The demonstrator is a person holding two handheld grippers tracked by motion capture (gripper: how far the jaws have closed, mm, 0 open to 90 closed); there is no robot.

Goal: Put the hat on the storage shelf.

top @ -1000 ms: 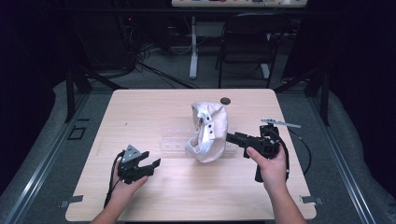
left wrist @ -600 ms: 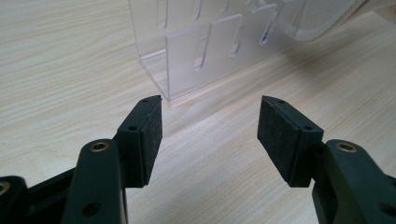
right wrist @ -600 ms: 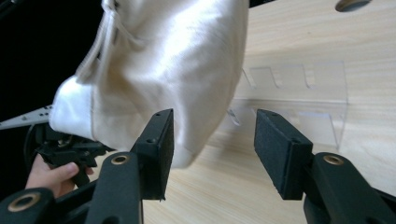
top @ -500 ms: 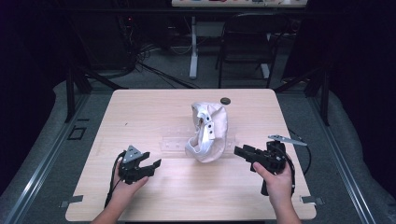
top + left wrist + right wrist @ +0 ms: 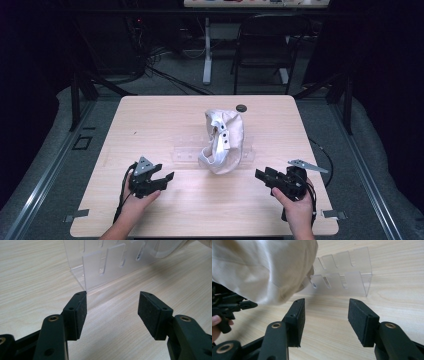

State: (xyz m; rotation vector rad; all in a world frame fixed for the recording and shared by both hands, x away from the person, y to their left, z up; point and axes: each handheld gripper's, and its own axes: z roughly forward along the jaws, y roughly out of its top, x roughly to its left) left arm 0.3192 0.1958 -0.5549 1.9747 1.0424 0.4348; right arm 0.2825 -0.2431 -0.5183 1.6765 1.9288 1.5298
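Your right gripper [image 5: 266, 176] has drawn back to the near right of the table [image 5: 165, 117], jaws wide and empty; your left gripper [image 5: 161, 179] has stayed near left, equally wide. Approach low and square. The cream cap [image 5: 223, 141] drapes the clear slotted rack [image 5: 352, 272] at centre, slots apparently empty

Black two-jaw grippers [image 5: 167, 177] — brass screws, grey three-cornered plates.
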